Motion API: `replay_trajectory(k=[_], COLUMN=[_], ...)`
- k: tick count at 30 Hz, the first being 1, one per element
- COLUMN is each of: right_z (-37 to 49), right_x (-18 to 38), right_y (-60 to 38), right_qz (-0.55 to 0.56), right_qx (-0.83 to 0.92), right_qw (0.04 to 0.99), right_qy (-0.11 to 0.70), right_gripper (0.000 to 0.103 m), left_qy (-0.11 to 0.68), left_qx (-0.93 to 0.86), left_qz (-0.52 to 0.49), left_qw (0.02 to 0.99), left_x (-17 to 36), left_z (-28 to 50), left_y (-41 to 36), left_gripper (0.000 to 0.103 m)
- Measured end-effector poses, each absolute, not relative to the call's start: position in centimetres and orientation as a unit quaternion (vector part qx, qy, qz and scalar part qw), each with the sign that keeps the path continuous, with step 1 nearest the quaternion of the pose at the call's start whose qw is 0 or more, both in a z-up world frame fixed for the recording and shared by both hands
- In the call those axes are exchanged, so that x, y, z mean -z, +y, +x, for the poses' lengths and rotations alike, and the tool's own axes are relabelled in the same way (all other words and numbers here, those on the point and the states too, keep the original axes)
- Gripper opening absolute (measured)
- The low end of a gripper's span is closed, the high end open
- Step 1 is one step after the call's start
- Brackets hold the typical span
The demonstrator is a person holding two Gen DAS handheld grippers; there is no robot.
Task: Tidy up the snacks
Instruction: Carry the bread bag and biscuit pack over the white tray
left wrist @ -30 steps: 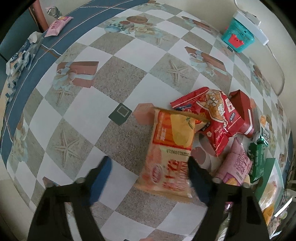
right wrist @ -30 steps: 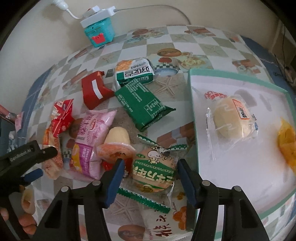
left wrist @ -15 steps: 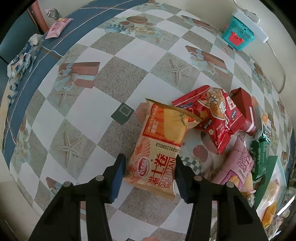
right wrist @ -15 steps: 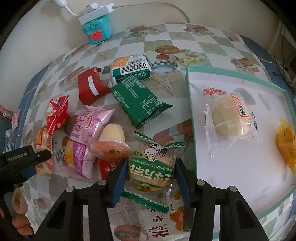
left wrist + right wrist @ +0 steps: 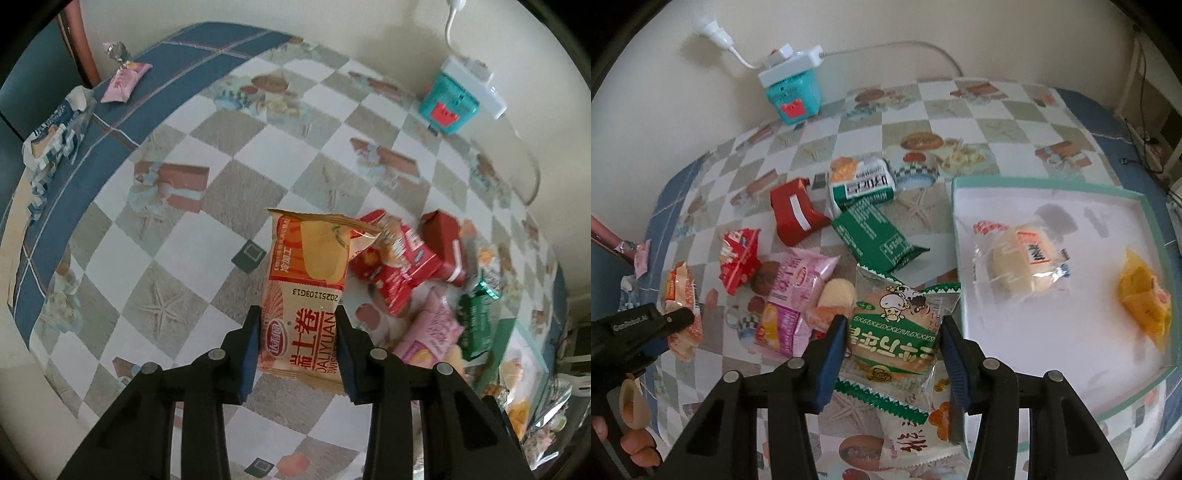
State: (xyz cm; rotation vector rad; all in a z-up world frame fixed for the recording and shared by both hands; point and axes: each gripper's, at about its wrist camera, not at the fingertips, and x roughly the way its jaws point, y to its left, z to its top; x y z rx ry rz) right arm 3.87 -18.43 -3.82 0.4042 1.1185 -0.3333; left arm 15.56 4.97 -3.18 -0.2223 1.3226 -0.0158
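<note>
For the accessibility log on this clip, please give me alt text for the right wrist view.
The right hand-held gripper clamps a green-and-clear cow-print bun packet above a checked tablecloth. A white tray to its right holds a wrapped bun and a yellow packet; other snacks lie scattered to the left.

Left gripper (image 5: 298, 332) is clamped on the lower part of an orange snack packet (image 5: 308, 280), both pads against its sides. Packet stands upright above the checkered tabletop (image 5: 229, 192). Red packets (image 5: 399, 258), a pink packet (image 5: 432, 332) and a green packet (image 5: 476, 317) lie beside it on the right.
</note>
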Motion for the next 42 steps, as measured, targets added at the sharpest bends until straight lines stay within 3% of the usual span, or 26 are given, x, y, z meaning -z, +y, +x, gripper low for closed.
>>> replay_trajectory(k=[18,42], right_z=[1.2,-9.1], right_x=[-0.7,-3.7], right_y=[-21.9,-33.9], right_qz=[0.203,0.284], right_qx=[0.203,0.349], right_qw=[0.827,0.785], right_qy=[0.483,0.424], right_gripper=[0.053,0.053], left_qy=[0.547,0.554], left_qx=[0.039,0.193], left_qz=[-0.11,-0.027], left_qw=[0.829,0.81], left_x=[-3.4,-5.9], left_z=[13.7,7.1], left_y=[4.6,-10.3], left_gripper=[0.039,0.039])
